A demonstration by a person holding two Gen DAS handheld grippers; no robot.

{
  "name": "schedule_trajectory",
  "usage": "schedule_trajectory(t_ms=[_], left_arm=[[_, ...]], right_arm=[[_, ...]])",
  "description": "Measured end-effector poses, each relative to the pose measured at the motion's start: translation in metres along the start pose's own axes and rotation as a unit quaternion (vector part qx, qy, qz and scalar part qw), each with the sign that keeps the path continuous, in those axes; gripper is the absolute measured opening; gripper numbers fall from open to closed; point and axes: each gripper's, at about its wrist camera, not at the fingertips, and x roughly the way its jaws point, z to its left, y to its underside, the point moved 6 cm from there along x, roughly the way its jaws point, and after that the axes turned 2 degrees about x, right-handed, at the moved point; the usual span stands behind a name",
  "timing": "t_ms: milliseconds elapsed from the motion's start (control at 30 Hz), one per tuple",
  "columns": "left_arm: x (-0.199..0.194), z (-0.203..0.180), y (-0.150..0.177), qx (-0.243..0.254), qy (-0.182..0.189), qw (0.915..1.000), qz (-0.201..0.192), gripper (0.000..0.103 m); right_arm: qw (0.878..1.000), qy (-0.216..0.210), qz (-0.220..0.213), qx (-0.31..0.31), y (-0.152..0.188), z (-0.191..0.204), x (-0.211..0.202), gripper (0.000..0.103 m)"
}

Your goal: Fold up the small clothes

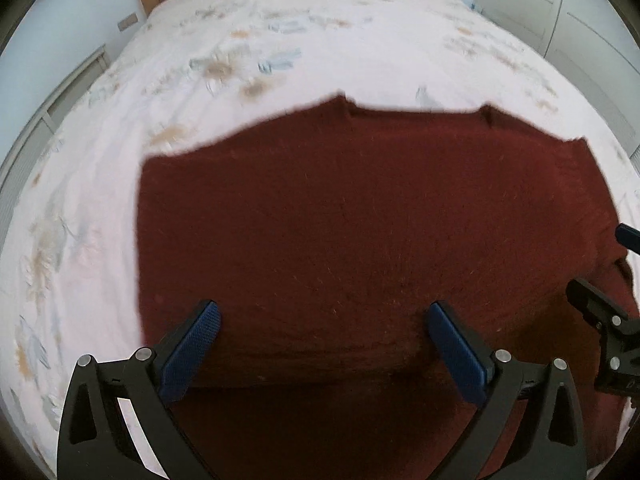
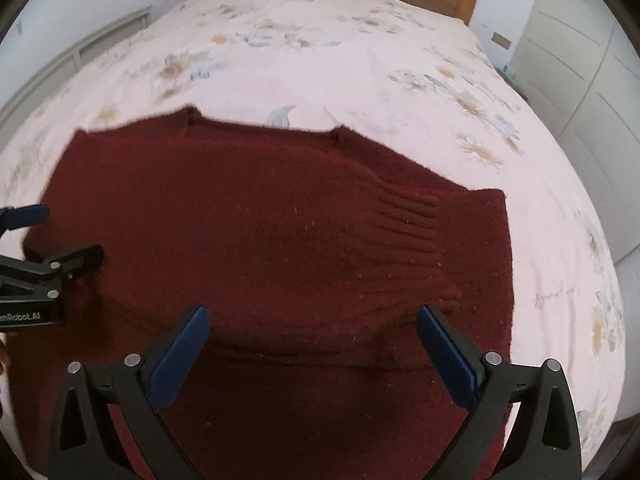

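Maroon sweater [image 1: 340, 220] on bed [image 1: 280, 40], ribbed cuff [image 2: 408, 224] only right view, left gripper [image 1: 324, 316] and right gripper [image 2: 314, 320] released

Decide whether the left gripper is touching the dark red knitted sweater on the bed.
Cannot tell. In the left wrist view the left gripper is open over the dark red knitted sweater, but neither view shows contact or a gap plainly.

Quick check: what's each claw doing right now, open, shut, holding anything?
Left claw: open, holding nothing, above the dark red sweater.
Right claw: open, holding nothing, above the same sweater.
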Motion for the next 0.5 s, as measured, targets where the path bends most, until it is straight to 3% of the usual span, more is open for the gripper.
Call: schedule_trajectory(t_ms=[100, 233, 433, 500], left_arm=[[0.005, 0.008, 0.006, -0.004, 0.002, 1.0000, -0.001, 0.102], [0.003, 0.025, 0.011, -0.008, -0.002, 0.9999, -0.007, 0.102], [0.006, 0.055, 0.027, -0.038, 0.035, 0.9987, 0.003, 0.102], [0.007, 0.055, 0.028, -0.040, 0.040, 0.9984, 0.007, 0.102]], right_arm=[[1.000, 0.009, 0.018, -0.001, 0.007, -0.007, 0.019, 0.102], [0.999, -0.011, 0.031, 0.040, 0.012, -0.032, 0.030, 0.102], [0.998, 0.018, 0.041, 0.054, 0.023, -0.070, 0.033, 0.102], [0.997, 0.010, 0.041, 0.057, 0.027, -0.077, 0.034, 0.102]])
